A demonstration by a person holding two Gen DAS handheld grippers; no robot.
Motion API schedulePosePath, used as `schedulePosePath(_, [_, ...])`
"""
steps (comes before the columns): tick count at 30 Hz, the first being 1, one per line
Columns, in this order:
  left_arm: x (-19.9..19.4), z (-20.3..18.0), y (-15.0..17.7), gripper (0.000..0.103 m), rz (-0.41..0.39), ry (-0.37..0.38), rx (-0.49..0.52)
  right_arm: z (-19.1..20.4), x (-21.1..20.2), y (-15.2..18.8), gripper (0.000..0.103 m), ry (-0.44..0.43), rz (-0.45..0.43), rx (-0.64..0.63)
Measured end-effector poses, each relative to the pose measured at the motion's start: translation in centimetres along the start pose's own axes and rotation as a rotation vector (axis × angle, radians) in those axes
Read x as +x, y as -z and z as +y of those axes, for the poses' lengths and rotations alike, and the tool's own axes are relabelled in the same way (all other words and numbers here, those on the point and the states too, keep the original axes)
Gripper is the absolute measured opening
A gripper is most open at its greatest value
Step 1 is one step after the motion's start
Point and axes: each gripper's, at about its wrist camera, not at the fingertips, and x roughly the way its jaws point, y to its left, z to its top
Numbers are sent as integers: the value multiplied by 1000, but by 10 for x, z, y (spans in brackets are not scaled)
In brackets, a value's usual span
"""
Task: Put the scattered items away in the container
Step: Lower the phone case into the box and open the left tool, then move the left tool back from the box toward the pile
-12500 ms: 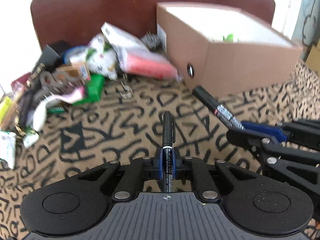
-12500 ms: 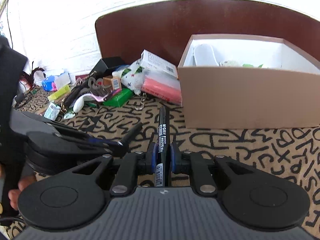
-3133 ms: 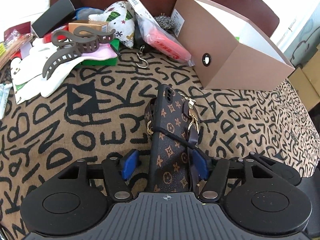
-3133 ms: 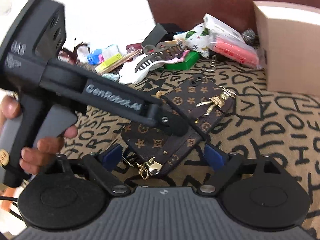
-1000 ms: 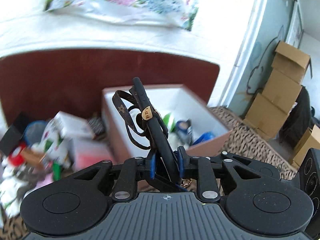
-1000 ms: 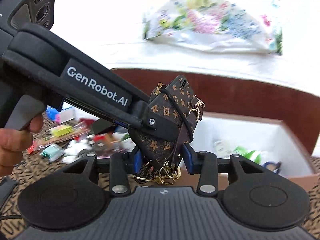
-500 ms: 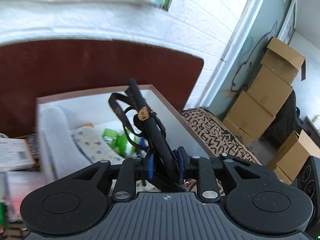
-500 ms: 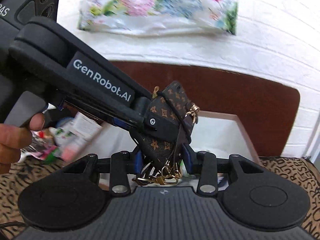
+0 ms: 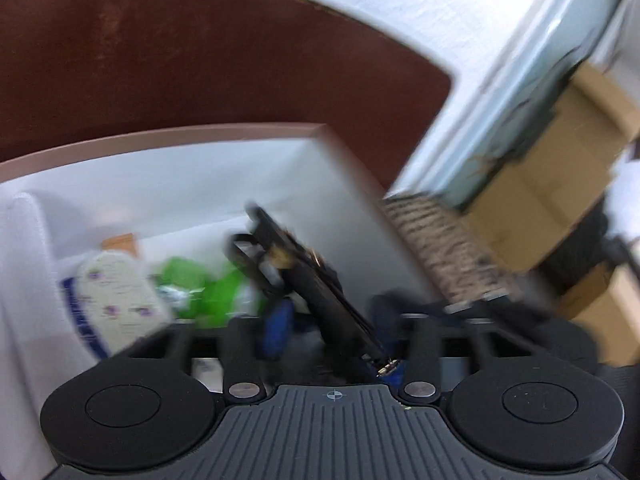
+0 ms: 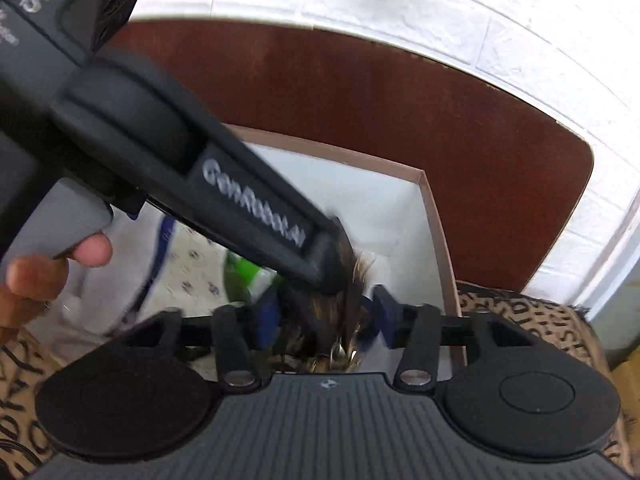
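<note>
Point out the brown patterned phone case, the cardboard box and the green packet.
phone case (image 9: 320,296): left wrist view, dark edge.
cardboard box (image 9: 168,142): left wrist view, far rim.
green packet (image 9: 216,292): left wrist view, blurred middle, inside box.

I'm working in what's looking like a lived-in room at home: a white brick wall (image 10: 460,12) is running behind a curved brown headboard (image 10: 400,120), a letter-print cloth (image 10: 520,312) is covering the surface, and cardboard boxes (image 9: 560,168) are piling up in the corner.
</note>
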Motion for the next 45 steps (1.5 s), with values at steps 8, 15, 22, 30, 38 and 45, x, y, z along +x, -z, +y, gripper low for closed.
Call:
schedulePosePath(8, [-14, 10, 15, 90, -28, -89, 80, 13, -8, 11, 92, 0, -7, -33])
schedulePosePath(15, [-21, 0, 21, 90, -27, -158, 151, 9, -9, 15, 99, -13, 24, 66])
schedulePosePath(22, [-52, -2, 32, 90, -65, -167, 131, 9, -19, 6, 102, -4, -10, 93])
schedulePosePath(30, [-90, -14, 51, 91, -152, -205, 152, 17, -56, 0, 103, -2, -66, 121])
schedulePosePath(38, [-133, -23, 80, 94, -249, -268, 157, 38, -93, 2, 103, -25, -139, 154])
schedulePosePath(45, [-167, -17, 114, 96, -301, -313, 132, 73, -116, 13, 103, -75, -178, 155])
